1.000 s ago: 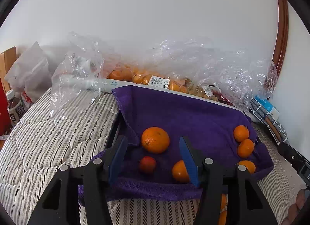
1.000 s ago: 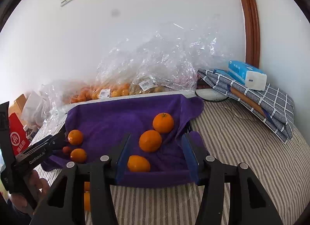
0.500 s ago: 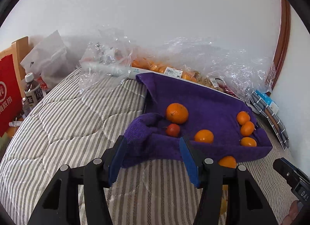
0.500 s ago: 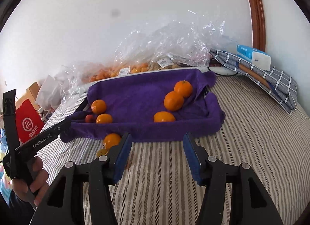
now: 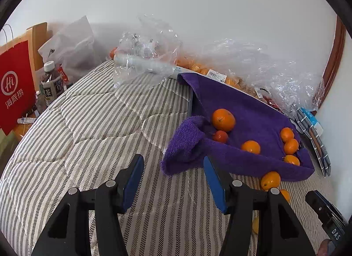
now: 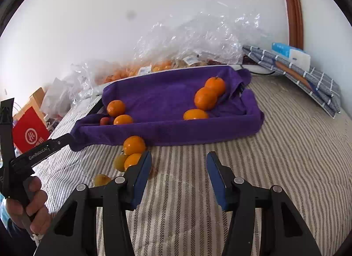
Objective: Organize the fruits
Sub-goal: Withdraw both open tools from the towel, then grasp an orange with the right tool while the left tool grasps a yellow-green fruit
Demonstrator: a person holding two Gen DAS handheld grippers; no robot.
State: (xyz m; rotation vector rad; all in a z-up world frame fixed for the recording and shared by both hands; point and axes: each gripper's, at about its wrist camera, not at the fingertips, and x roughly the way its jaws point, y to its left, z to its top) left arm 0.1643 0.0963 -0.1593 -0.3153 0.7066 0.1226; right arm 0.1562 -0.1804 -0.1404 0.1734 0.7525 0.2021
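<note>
Both tongs, left (image 5: pixel 173 181) and right (image 6: pixel 179 177), hover spread wide and empty above the striped bed (image 6: pixel 286 156), short of the towel-lined tray (image 6: pixel 167 132), presumably poised to choose a fruit. Six oranges sit inside the tray, split between its left end (image 6: pixel 116 108) and right end (image 6: pixel 205 98). Loose fruits (image 6: pixel 133 145) lie on the bed against its near edge, probably awaiting sorting.

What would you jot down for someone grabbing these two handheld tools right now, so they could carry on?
Left tool: open, empty, above the striped bedcover.
Right tool: open, empty, beside the loose fruit.
Done: six oranges and one small red fruit lie in the purple-towel tray.
Left: an orange against the tray's front and three smaller fruits lie on the bedcover.
</note>
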